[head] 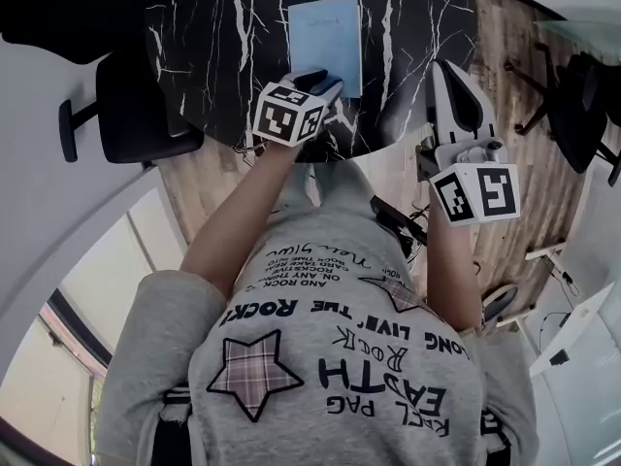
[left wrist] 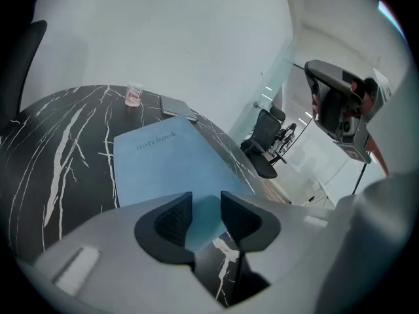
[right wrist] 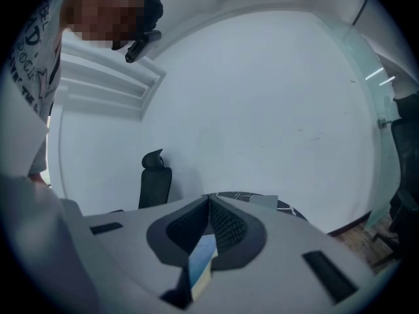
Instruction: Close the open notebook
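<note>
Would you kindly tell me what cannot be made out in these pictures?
- Label on the small container: left gripper view, too small to read.
- The grey flat thing beside it: same view, too small to identify.
- The blue-and-cream strip between the right gripper's closed jaws: right gripper view, mostly hidden by them.
- Near edge of the notebook: head view, covered by the left gripper.

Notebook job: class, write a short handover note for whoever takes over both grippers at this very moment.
Left gripper: jaws open, gripping nothing, poised over the near edge of the notebook.
Right gripper: jaws together, by the table's right edge, apart from the notebook.
Notebook: lies flat and closed, cover up, on the black marble table.
Done: the notebook is closed.
Left: probably only drawing both grippers back.
</note>
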